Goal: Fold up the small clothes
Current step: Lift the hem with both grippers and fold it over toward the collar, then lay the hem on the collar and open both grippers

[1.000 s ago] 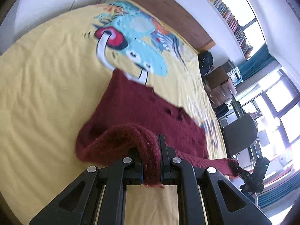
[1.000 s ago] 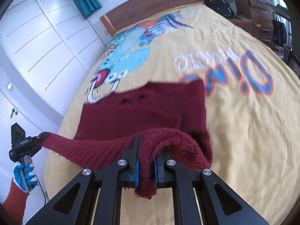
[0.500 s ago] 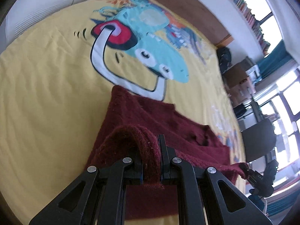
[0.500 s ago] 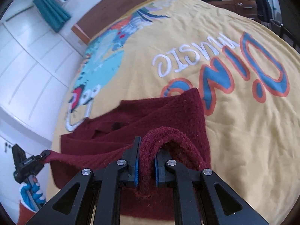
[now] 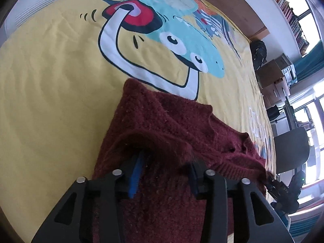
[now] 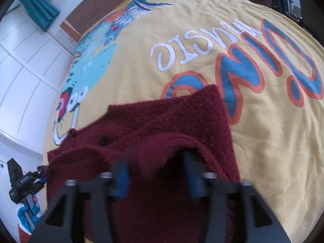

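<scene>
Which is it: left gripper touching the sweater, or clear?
Touching. In the left wrist view the left gripper is open, but the sweater fold drapes over both fingertips.

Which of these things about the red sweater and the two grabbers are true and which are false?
1. The sweater is dark red. True.
2. The left gripper is clamped shut on the sweater. False: its jaws stand open, with a fold of knit draped over them.
3. The right gripper is open. True.
4. The sweater lies on a plain white sheet. False: it lies on a yellow bedspread with a cartoon dinosaur.
5. The sweater hangs in the air. False: it rests on the bedspread.
</scene>
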`<action>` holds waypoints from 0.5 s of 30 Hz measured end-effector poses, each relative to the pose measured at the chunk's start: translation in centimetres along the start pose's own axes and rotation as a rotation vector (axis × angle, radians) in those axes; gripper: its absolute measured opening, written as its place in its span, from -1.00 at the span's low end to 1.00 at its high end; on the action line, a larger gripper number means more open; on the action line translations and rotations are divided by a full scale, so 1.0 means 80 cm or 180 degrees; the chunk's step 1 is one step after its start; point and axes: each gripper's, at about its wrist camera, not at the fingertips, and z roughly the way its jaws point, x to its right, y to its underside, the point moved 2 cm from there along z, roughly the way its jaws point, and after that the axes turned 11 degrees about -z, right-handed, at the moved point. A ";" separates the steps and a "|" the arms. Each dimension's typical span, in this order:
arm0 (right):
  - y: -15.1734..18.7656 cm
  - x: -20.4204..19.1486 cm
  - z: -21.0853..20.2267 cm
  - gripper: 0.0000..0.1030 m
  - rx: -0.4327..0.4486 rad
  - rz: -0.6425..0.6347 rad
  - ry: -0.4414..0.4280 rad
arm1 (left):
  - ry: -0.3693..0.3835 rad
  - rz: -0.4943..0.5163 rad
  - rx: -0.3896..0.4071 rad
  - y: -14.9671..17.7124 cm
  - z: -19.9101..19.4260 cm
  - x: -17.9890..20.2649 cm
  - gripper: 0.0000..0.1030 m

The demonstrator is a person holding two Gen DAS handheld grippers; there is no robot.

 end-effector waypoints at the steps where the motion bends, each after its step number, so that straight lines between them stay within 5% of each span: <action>1: -0.004 -0.002 -0.004 0.29 0.0031 0.0004 0.0014 | 0.0022 -0.0014 0.0006 0.000 -0.006 0.005 -0.15; 5: -0.025 -0.006 -0.028 0.29 0.0133 -0.0037 0.0143 | 0.0065 -0.0064 0.0034 -0.013 -0.022 0.017 0.14; 11: -0.044 -0.033 -0.079 0.29 0.0322 -0.0365 0.0251 | 0.0031 -0.0073 0.0194 -0.029 -0.060 0.029 0.14; 15: -0.038 -0.063 -0.090 0.29 0.0348 -0.0741 0.0320 | -0.0170 0.0264 0.0352 -0.018 -0.076 0.046 0.15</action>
